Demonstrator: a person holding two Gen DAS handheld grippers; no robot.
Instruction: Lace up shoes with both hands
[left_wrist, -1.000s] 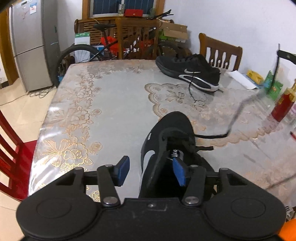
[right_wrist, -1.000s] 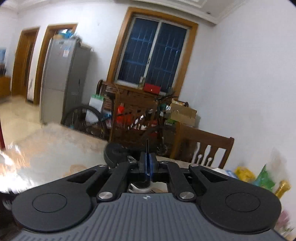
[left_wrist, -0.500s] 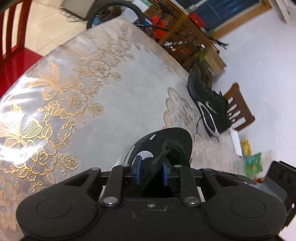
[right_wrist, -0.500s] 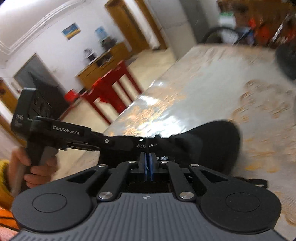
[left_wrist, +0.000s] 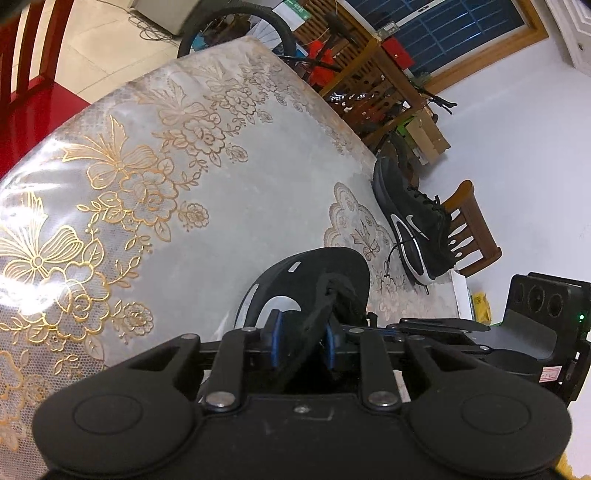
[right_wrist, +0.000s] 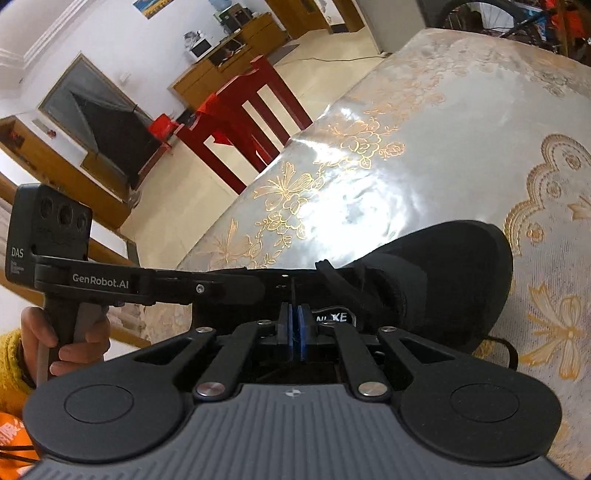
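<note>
A table (left_wrist: 229, 221) carries a glossy cloth printed with gold flowers. Red chairs (right_wrist: 243, 107) stand beside it on the tiled floor, and a brown wooden chair (left_wrist: 472, 229) sits at its far side against the white wall. A bicycle (left_wrist: 258, 22) leans by a wooden shelf (left_wrist: 369, 74) under a dark window (left_wrist: 461, 22). Across the room are a wooden cabinet (right_wrist: 229, 51) and a dark TV (right_wrist: 110, 125).
</note>
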